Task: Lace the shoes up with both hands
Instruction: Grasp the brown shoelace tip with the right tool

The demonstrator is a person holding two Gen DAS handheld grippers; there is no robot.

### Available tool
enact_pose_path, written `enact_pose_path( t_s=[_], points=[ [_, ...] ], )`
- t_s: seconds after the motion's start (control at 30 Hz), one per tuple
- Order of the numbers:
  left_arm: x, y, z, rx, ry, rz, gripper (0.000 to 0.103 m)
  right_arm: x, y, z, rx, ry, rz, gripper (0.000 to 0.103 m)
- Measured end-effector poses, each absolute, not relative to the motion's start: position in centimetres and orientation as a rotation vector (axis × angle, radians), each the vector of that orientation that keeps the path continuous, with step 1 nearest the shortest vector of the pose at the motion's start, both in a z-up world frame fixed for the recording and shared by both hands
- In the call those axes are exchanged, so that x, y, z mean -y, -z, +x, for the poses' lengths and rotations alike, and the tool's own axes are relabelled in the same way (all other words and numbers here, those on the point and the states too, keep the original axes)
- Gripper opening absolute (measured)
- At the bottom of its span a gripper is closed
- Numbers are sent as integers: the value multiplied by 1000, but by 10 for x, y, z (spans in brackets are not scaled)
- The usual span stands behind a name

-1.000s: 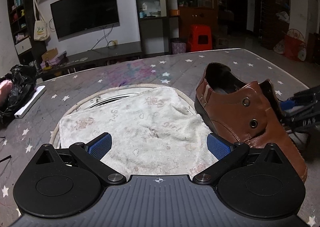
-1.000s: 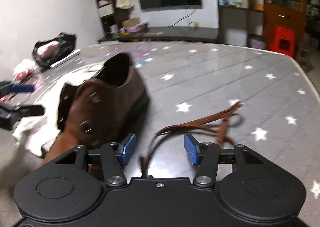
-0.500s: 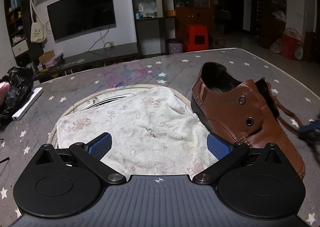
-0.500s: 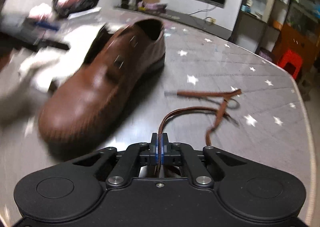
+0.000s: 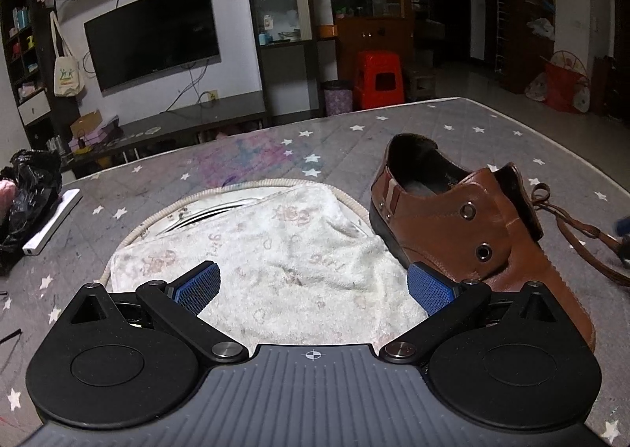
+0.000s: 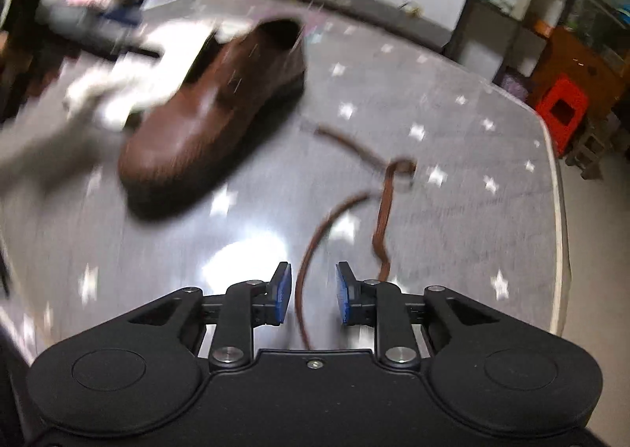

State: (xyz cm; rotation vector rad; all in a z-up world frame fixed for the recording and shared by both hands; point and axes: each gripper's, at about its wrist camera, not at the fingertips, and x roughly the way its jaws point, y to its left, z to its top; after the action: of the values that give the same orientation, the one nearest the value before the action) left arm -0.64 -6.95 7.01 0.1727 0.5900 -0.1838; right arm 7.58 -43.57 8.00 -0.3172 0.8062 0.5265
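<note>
A brown leather shoe [image 5: 464,226] with two empty metal eyelets lies on the star-print table, toe toward me, right of a white towel [image 5: 275,250]. My left gripper [image 5: 313,285] is open wide and empty, low over the towel beside the shoe. A brown lace [image 5: 579,230] trails on the table past the shoe's far side. In the blurred right wrist view the shoe [image 6: 212,108] is ahead left. My right gripper [image 6: 313,293] is partly open, and the lace [image 6: 315,234] runs loose between its pads.
The towel lies over a round rope-edged mat [image 5: 165,211]. A black bag [image 5: 27,203] and a white box [image 5: 51,222] lie at the table's left edge. The table's right edge [image 6: 559,211] is close to the lace. A red stool [image 5: 378,77] stands beyond.
My right gripper was shut on the lace half a second ago; now its pads have parted and the lace lies loose between them. It has pulled back from the shoe. The left gripper has hardly moved.
</note>
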Motion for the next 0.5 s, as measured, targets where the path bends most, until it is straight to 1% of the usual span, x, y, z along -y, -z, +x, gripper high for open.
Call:
enact_pose_path(
  t_s=[0.13, 0.33, 0.4, 0.43, 0.47, 0.5],
  points=[
    [72, -77, -8, -577, 206, 200, 102, 424, -66, 113, -820, -477, -250, 25],
    [80, -89, -14, -557, 314, 246, 102, 430, -50, 141, -860, -427, -194, 25],
    [89, -93, -19, -546, 385, 289, 102, 430, -46, 145, -865, -433, -178, 21],
    [94, -95, -22, -539, 421, 312, 101, 427, -46, 143, -862, -447, -196, 9],
    [99, -98, -24, -532, 457, 335, 100, 425, -47, 140, -859, -463, -217, 3],
    [105, -100, -27, -522, 497, 364, 97, 420, -48, 136, -852, -485, -260, 3]
  ],
)
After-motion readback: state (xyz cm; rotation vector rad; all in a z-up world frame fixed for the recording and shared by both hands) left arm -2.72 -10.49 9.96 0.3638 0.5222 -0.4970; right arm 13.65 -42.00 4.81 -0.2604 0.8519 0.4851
